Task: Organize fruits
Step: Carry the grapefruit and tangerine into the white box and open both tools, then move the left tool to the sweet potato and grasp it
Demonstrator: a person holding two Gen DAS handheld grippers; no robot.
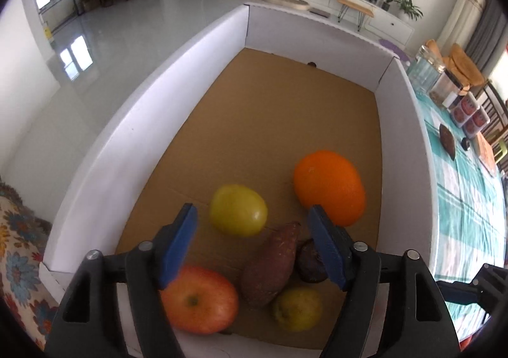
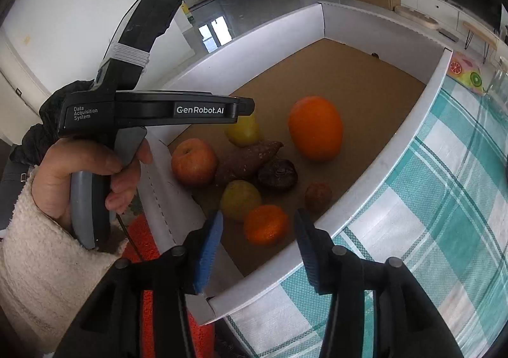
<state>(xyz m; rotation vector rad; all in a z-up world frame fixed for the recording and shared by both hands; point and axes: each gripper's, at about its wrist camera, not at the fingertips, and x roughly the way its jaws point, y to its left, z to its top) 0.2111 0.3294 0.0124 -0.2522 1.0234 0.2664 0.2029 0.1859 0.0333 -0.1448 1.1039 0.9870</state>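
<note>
Most fruits [image 2: 241, 174] are already gathered at the near end of the white box [image 2: 397, 148]. One dark fruit [image 1: 447, 141] is seen left out on the checked tablecloth [image 2: 444, 199]. Both the left gripper [image 1: 254, 243] and the right gripper [image 2: 258, 247] are held open, with nothing gripped.

Both grippers, the left gripper [image 1: 252, 242] and the right gripper [image 2: 257, 242], are black plastic with blue ribbed pads and round silver screws. The left hand [image 2: 92, 174] shows bare skin and a cream fleece sleeve [image 2: 41, 266]; its tool reads "GenRobot.AI".
</note>
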